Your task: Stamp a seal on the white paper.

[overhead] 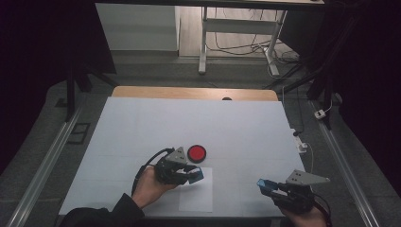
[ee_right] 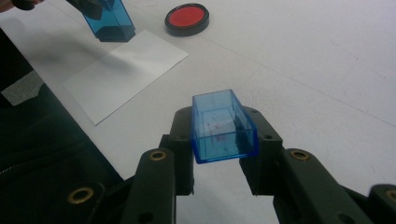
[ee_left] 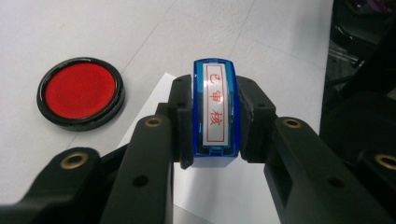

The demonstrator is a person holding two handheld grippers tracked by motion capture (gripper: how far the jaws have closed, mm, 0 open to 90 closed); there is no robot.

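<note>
Clamping blue stamp (ee_left: 215,112) in left tool (ee_left: 215,122) over paper (overhead: 196,191) | right tool (ee_right: 223,137) clamped on stamp cap (ee_right: 222,126)

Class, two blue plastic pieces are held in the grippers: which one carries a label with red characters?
The blue stamp in the left gripper: its white label shows red characters. The blue cap in the right gripper is a hollow, unlabelled shell.

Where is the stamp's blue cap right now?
The blue cap sits clamped in the right gripper, low on the right of the high view, well apart from the sheet of paper and the red ink pad.
</note>
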